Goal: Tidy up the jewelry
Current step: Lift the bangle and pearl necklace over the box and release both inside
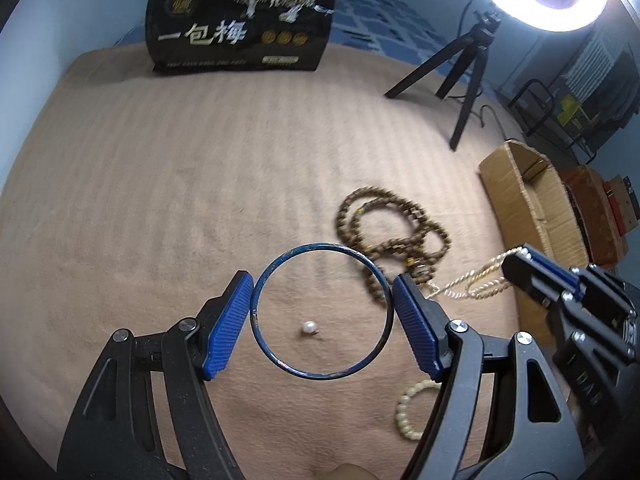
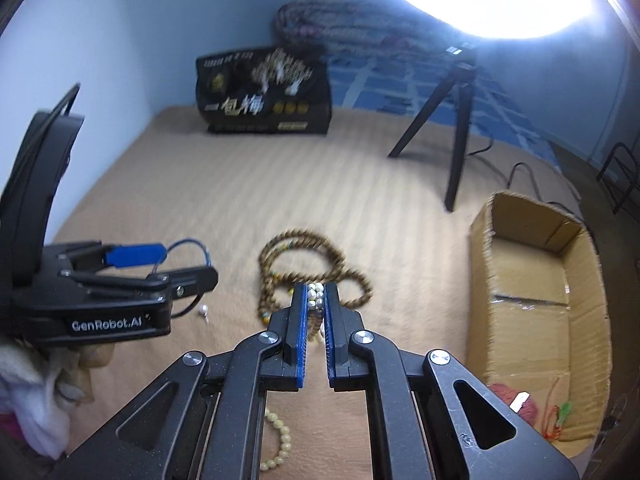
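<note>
My left gripper (image 1: 322, 300) is shut on a thin blue bangle (image 1: 280, 258), held above the tan bedspread; it also shows in the right wrist view (image 2: 188, 244). My right gripper (image 2: 316, 300) is shut on a pearl necklace (image 2: 316, 294), whose twisted cream strands (image 1: 472, 280) trail from it in the left wrist view. A long brown bead string (image 1: 384, 228) lies coiled on the bedspread just beyond both grippers (image 2: 304, 244). A loose white pearl (image 1: 308, 327) lies under the bangle. A cream bead bracelet (image 1: 408, 404) lies nearer, also in the right wrist view (image 2: 280, 436).
An open cardboard box (image 2: 532, 280) stands at the right, with a red item (image 2: 516, 396) inside. A black tripod (image 1: 460, 76) with a ring light (image 1: 560, 4) stands behind. A black bag (image 1: 240, 20) stands by the far wall.
</note>
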`<state>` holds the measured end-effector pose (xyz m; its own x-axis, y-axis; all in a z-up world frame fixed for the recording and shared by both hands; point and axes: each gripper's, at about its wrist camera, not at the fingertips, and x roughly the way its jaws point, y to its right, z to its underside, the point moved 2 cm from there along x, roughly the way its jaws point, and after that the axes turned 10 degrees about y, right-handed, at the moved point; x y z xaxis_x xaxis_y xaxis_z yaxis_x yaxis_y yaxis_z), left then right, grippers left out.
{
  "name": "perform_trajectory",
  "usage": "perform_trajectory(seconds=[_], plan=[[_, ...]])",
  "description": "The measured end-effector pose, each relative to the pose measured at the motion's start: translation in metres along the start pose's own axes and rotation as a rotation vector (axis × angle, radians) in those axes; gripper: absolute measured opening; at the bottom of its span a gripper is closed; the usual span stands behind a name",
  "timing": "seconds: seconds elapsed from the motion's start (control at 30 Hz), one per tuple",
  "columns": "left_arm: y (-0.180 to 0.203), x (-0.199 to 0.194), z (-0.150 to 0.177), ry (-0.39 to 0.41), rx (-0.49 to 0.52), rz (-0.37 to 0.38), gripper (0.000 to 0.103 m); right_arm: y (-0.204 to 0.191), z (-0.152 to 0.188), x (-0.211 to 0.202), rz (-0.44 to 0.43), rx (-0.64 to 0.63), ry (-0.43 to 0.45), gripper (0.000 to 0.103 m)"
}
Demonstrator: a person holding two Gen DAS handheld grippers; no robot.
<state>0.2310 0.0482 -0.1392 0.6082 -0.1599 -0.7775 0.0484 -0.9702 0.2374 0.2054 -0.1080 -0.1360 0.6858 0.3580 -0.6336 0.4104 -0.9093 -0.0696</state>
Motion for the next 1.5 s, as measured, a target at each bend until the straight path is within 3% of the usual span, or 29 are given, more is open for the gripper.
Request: perform_trajectory(seconds=[0.43,0.83,1.23,1.5], plan=[[0.052,-0.025,-0.026,0.092,0.004,0.110,0.074,0.064,-0.027,-0.053,0.071,0.092,0.137,0.006],[0.112,-0.021,-0.032,0.105,0.047,0.187,0.074,0.120,-0.034,-0.093,0.163,0.144,0.202,0.006],[0.185,-0.002,-0.029,0.099,0.130,0.249,0.074,0.179,-0.008,-0.105,0.228,0.208,0.166,0.006],[0.215,0.018,-0.025,0.077,0.143,0.279,0.074,0.196,0.008,-0.094,0.231,0.231,0.114,0.006]])
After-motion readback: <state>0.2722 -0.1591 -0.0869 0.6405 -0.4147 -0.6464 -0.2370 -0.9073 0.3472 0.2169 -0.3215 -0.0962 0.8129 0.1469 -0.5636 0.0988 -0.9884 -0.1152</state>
